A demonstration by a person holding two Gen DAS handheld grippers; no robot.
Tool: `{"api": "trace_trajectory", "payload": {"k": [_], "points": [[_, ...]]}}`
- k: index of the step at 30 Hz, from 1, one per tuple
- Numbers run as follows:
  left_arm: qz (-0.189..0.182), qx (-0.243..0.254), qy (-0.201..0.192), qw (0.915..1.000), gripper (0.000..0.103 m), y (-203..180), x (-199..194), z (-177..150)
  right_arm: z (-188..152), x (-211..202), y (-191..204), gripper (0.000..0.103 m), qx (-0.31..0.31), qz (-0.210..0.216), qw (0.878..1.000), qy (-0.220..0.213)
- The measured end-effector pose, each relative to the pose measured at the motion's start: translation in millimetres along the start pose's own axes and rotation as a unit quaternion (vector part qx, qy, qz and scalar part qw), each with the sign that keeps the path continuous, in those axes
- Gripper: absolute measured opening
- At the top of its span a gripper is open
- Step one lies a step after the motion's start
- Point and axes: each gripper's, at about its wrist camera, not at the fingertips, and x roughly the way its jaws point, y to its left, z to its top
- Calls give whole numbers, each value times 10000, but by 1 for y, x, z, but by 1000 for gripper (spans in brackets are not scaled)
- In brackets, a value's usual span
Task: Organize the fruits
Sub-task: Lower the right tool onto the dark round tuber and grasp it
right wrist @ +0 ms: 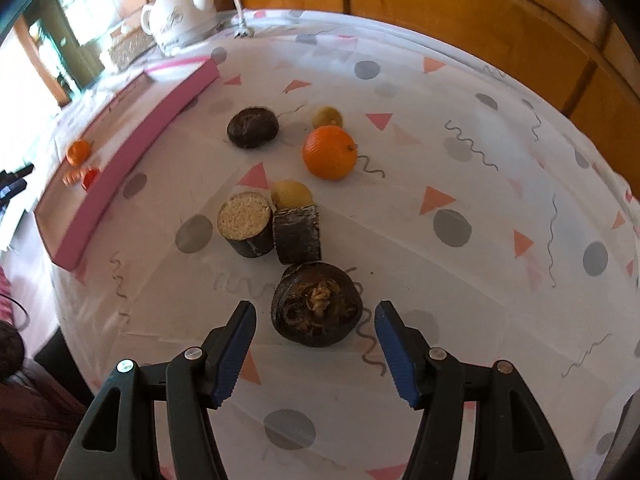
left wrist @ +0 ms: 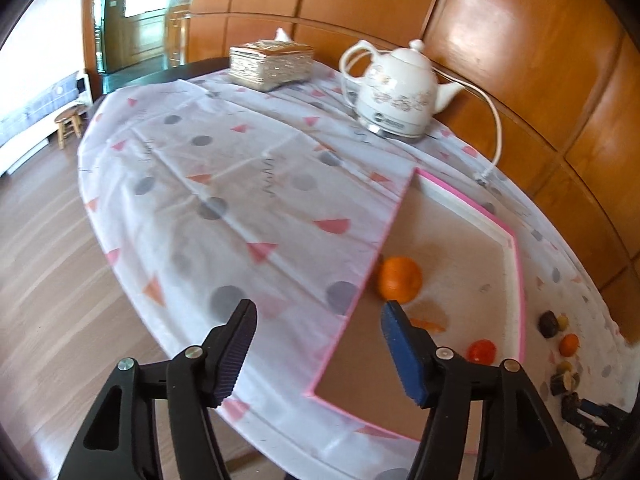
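My left gripper (left wrist: 318, 350) is open and empty above the near corner of a pink-rimmed tray (left wrist: 518, 276). In the tray lie an orange (left wrist: 400, 279), a small red fruit (left wrist: 482, 351) and an orange scrap (left wrist: 430, 323). My right gripper (right wrist: 316, 354) is open, its jaws on either side of a dark round piece (right wrist: 316, 310) on the tablecloth, not touching it. Beyond lie two dark cut cylinders (right wrist: 246, 224) (right wrist: 298, 234), a yellow fruit (right wrist: 291, 194), an orange (right wrist: 329, 153), a dark round fruit (right wrist: 253, 127) and a small greenish fruit (right wrist: 327, 117). The tray's pink wall (right wrist: 136, 152) is to the left.
A white electric kettle (left wrist: 394, 92) with its cord (left wrist: 494, 120) and a gold tissue box (left wrist: 270, 64) stand at the table's far side. A wood panel wall (left wrist: 520, 60) lies behind. The patterned cloth's edge (left wrist: 104, 216) drops to a wood floor with a stool (left wrist: 70, 122).
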Motion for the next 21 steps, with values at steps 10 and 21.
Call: {"api": "trace_trajectory", "payload": {"k": [10, 21], "points": [[94, 130, -97, 9998, 69, 3, -4, -7, 7, 19, 14, 52, -295, -218, 9993, 72], [106, 9, -91, 9999, 70, 8, -5, -10, 2, 17, 17, 51, -296, -158, 9994, 105]]}}
